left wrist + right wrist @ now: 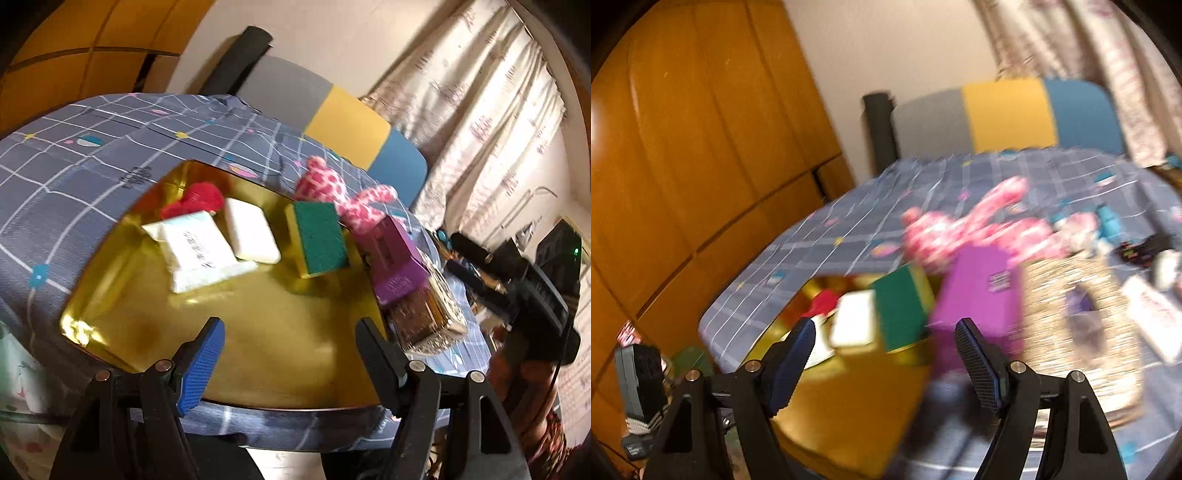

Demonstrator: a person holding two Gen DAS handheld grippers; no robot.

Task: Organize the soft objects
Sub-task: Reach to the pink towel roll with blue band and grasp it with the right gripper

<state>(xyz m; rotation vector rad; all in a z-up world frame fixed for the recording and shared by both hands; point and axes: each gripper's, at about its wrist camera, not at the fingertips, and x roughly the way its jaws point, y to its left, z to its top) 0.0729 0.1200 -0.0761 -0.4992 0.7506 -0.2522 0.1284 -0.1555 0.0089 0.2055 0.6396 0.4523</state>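
Both claws open and empty, above a gold tray of soft goods.
Left claw (pixel 288 343) and right claw (pixel 886 343) gape over the gold tray (pixel 280 332); on it lie a green-and-yellow sponge (pixel 319 238), white tissue packs (pixel 199 251), a red plush (pixel 195 199); a pink spotted plush (pixel 340 195) lies beyond on the checked bedsheet (pixel 92 147).

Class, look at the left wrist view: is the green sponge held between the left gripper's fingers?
No. The green sponge lies on the gold tray, well beyond the left gripper, whose open fingers hold nothing.
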